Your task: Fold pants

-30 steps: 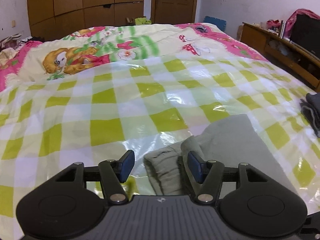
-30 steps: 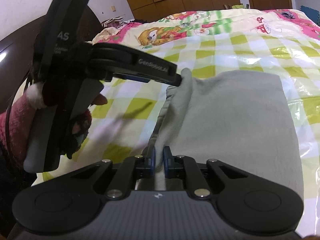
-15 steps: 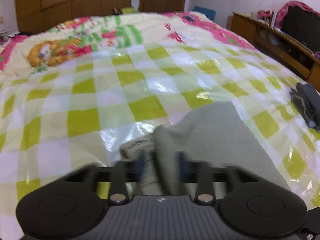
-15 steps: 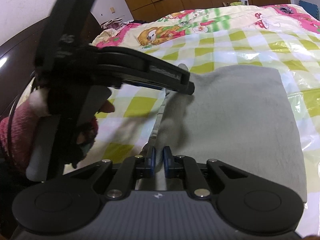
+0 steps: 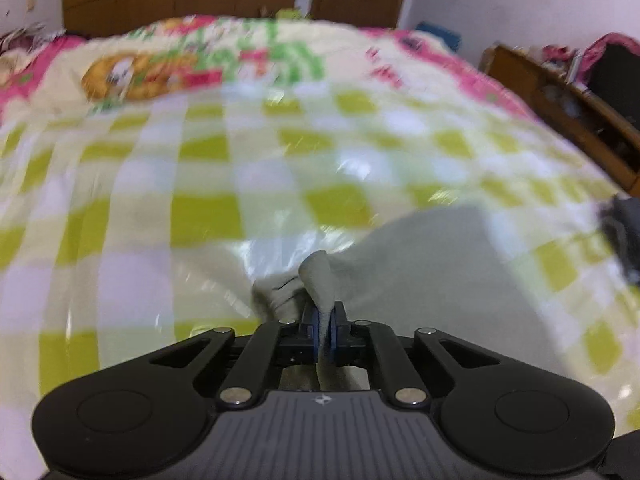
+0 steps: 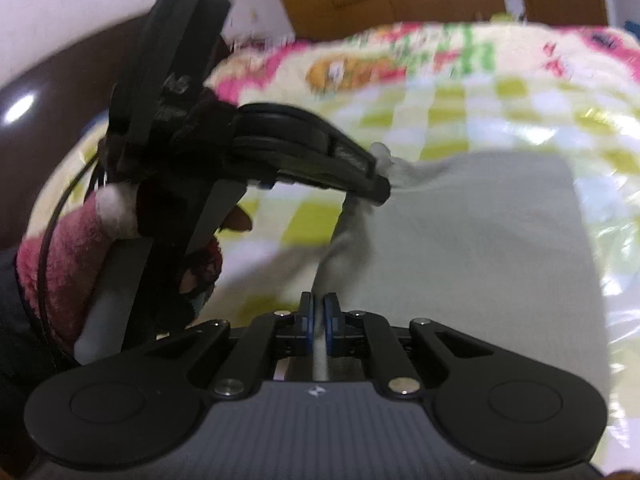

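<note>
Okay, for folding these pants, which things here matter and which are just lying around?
Part of the job: grey pants; left gripper; right gripper, both clamped on the fabric.

Just lying about: dark clothes; cartoon quilt; wooden shelf.

Both fisheye views are evenly lit by soft indoor light, with dark vignetted corners and bowed walls at the rims. Motion blur smears most of each frame: the green-checked plastic sheet [image 5: 208, 216] and the cartoon quilt [image 5: 160, 68] lose their edges, while the near black gripper bodies stay sharp. White glare streaks lie on the plastic sheet in the left wrist view. In the right wrist view a bright spot reflects on the dark headboard [image 6: 24, 128], and the left gripper [image 6: 380, 192] is blurred.
</note>
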Demonstrator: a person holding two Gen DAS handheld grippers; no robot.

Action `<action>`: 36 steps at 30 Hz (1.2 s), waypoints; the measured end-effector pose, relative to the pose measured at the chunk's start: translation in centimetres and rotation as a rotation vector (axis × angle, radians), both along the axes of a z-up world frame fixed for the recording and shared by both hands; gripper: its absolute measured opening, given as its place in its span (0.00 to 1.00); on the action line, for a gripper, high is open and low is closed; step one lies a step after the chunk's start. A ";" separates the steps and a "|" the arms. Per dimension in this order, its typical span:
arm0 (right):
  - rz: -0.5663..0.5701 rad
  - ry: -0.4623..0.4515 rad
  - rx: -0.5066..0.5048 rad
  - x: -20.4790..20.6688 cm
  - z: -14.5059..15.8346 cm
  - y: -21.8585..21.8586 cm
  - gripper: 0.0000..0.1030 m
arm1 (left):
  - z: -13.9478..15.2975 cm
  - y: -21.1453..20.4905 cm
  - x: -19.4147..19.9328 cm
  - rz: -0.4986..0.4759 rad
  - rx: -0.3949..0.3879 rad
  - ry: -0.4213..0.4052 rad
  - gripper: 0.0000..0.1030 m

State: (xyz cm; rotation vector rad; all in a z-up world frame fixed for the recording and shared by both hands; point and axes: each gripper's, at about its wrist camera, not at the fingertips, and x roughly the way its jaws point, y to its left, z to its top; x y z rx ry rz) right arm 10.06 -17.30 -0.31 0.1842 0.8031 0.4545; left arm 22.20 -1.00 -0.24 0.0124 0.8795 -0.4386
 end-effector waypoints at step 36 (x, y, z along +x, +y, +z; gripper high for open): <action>-0.235 -0.051 -0.018 -5.2 0.7 -8.1 0.34 | -1.2 -0.8 -10.3 0.012 0.352 -0.120 0.49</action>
